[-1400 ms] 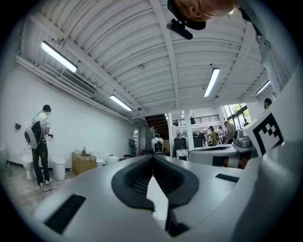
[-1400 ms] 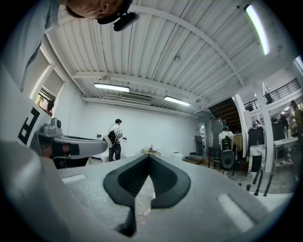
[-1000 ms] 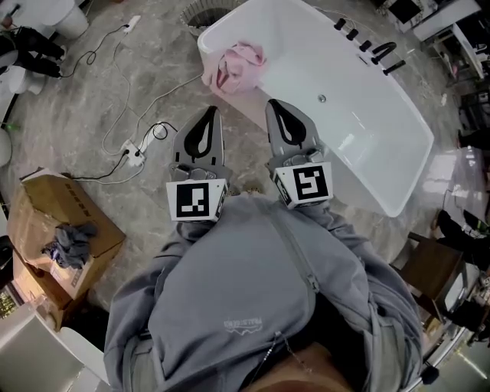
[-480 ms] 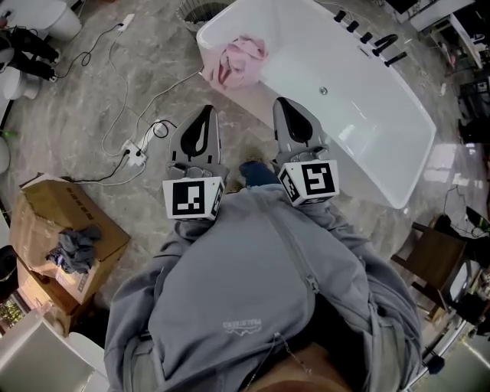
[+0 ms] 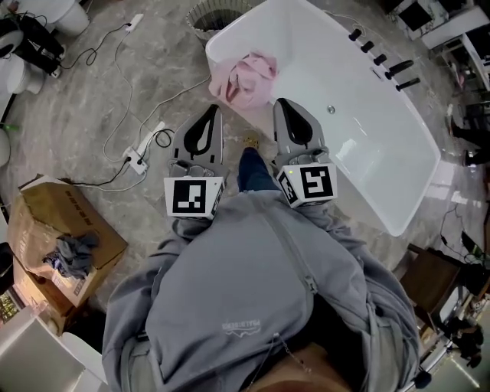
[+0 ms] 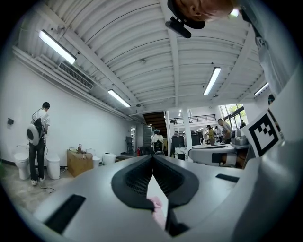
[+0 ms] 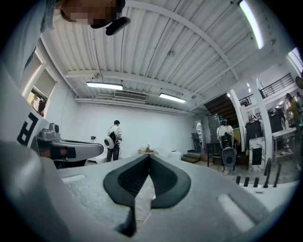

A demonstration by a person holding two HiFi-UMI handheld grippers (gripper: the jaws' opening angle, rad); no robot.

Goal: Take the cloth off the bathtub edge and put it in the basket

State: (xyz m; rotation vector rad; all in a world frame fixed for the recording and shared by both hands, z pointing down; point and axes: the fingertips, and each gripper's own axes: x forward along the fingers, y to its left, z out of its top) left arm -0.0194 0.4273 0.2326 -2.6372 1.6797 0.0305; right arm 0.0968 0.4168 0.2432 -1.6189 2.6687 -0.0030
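Observation:
A crumpled pink cloth (image 5: 243, 79) hangs over the near end of the white bathtub (image 5: 387, 200). Beyond that end stands a round wire basket (image 5: 205, 13), cut by the top of the head view. My left gripper (image 5: 210, 113) is held level, its jaws shut and empty, its tip a little short of the cloth and to its left. My right gripper (image 5: 282, 106) is beside it, also shut and empty, its tip over the tub's rim right of the cloth. In the left gripper view a bit of the pink cloth (image 6: 158, 204) shows below the closed jaws.
A power strip with cables (image 5: 138, 155) lies on the marble floor left of the grippers. A cardboard box (image 5: 46, 222) with a grey rag stands at the lower left. Black taps (image 5: 383, 61) line the tub's far rim. A person's blue trouser leg (image 5: 253, 170) shows between the grippers.
Both grippers have moved forward together toward the tub, so the cloth and rim lie closer to their tips. A blue trouser leg has stepped into view between them. Both stay shut.

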